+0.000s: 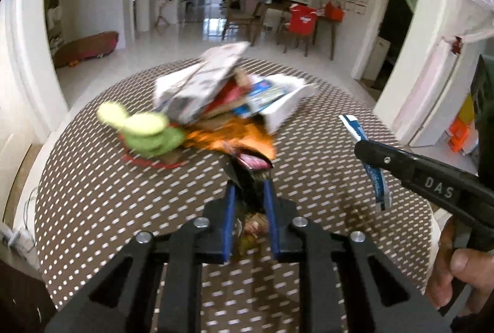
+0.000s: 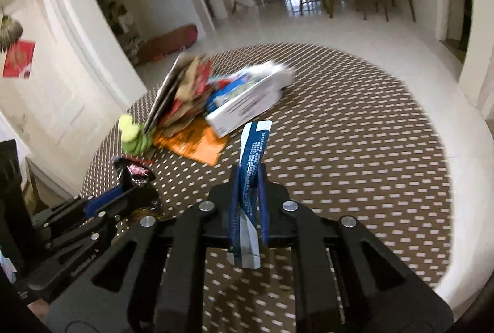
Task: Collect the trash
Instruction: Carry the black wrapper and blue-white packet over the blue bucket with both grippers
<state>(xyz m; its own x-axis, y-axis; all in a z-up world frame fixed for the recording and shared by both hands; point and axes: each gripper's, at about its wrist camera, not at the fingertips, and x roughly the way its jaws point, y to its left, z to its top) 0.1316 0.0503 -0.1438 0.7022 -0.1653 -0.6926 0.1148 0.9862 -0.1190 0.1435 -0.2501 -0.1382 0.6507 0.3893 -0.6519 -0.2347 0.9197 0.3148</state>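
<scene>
Clearly both jaws are pinching trash: the left gripper (image 1: 251, 170) holds a dark pink-lined wrapper (image 1: 253, 162), the right gripper (image 2: 250, 175) a blue-and-white sachet (image 2: 253, 153), both above the worktop (image 2: 355, 129). I judge this the carrying step; next comes dropping them on the trash pile (image 2: 216, 95). Motion blur smears the pile's contents, and no bin is visible.
</scene>
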